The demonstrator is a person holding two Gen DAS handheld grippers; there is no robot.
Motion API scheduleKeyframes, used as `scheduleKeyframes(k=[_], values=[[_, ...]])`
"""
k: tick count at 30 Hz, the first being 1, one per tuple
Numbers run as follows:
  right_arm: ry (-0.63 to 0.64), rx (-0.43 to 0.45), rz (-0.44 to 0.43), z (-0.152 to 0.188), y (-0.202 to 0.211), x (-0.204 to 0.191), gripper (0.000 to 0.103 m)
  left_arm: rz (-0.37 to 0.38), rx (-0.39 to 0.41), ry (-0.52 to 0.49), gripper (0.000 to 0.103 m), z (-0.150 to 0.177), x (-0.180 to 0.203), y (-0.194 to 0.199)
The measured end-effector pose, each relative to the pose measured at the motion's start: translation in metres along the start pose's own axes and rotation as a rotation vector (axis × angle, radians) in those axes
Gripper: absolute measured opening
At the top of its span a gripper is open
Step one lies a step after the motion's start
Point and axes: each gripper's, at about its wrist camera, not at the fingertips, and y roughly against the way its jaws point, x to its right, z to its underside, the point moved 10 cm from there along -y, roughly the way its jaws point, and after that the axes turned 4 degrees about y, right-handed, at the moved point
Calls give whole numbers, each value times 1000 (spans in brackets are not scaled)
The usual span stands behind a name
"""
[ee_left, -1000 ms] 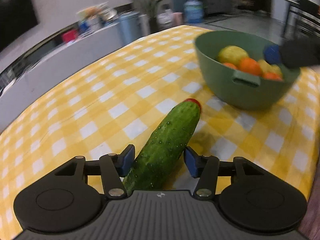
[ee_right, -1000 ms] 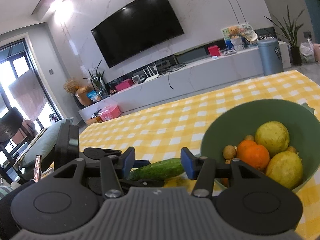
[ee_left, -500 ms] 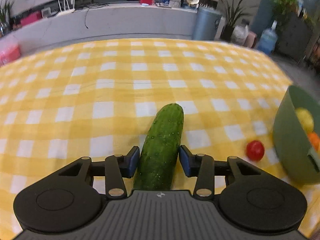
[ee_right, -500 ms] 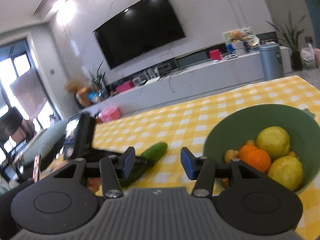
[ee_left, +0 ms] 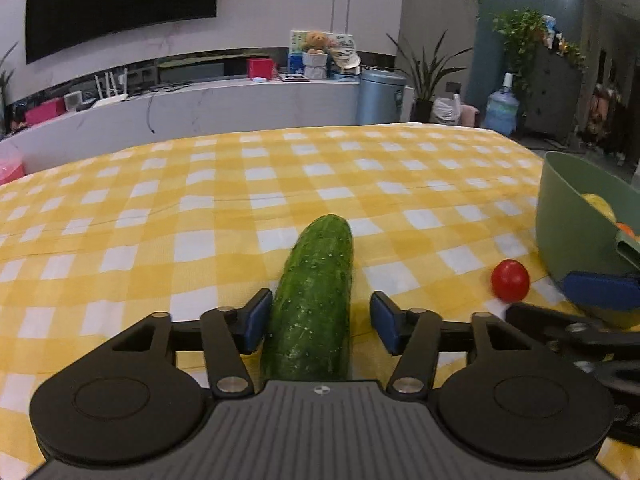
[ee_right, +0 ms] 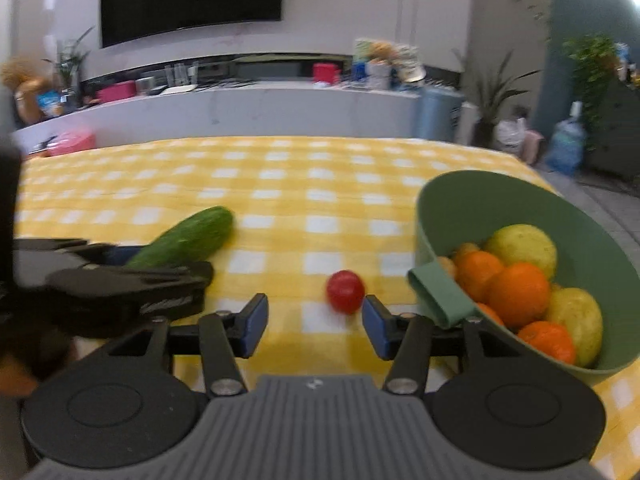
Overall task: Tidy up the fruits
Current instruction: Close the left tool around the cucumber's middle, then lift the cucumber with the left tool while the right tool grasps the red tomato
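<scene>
Green bowl (ee_right: 480,208) at the right of the yellow-checked surface (ee_left: 240,208), holding citrus: counted in the right wrist view, two yellow lemons (ee_right: 522,245) and about four oranges (ee_right: 519,289), plus a small brownish fruit by the handle, too hidden to name. One cucumber (ee_left: 314,300) lying on the cloth, outside the bowl. One cherry tomato (ee_right: 345,291) on the cloth too, near the bowl's handle.

Left tool (ee_left: 316,322) now spread around the cucumber's near end, left pad touching the skin, right pad apart from it; half a second ago pressed closer on both sides. Right tool (ee_right: 314,326) spread wide and low over the surface, with the tomato just ahead of its right finger; earlier aimed higher, toward the wall and television, tomato out of its view.
</scene>
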Motion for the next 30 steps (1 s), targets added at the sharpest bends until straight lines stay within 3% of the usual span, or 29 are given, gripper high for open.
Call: scheduleKeyframes(k=[2,6,10,11,14,16,19,21,26,28,29,30], values=[[-2,-12,11,4,-6,-1,54,31,-3,8,78,0,1,0],[-43,-10,102,6,-16,4,52,59,4,52,78,0,-4,3],[-102,-12,119,6,-28,9,46,88,7,86,82,-4,-7,3],[-117,-32,119,9,-33,10,48,108,7,91,93,-4,-6,3],[-94,-20,108,12,-38,2,61,139,4,97,96,-5,-4,2],[-59,-21,88,8,-43,-5,66,113,4,80,88,-5,-3,2],[-52,-22,87,6,-46,-7,68,25,16,92,55,-5,-10,3],[-56,-23,86,5,-48,-8,68,27,20,102,48,-5,-11,4],[-61,-23,82,3,-50,-9,67,52,24,129,46,-5,-14,5],[-79,-22,63,3,-51,-7,56,65,27,150,46,-4,-17,6],[-89,-17,76,2,-50,-5,42,72,29,162,46,-4,-19,6],[-100,-14,94,2,-49,-1,34,76,30,171,46,-4,-20,7]])
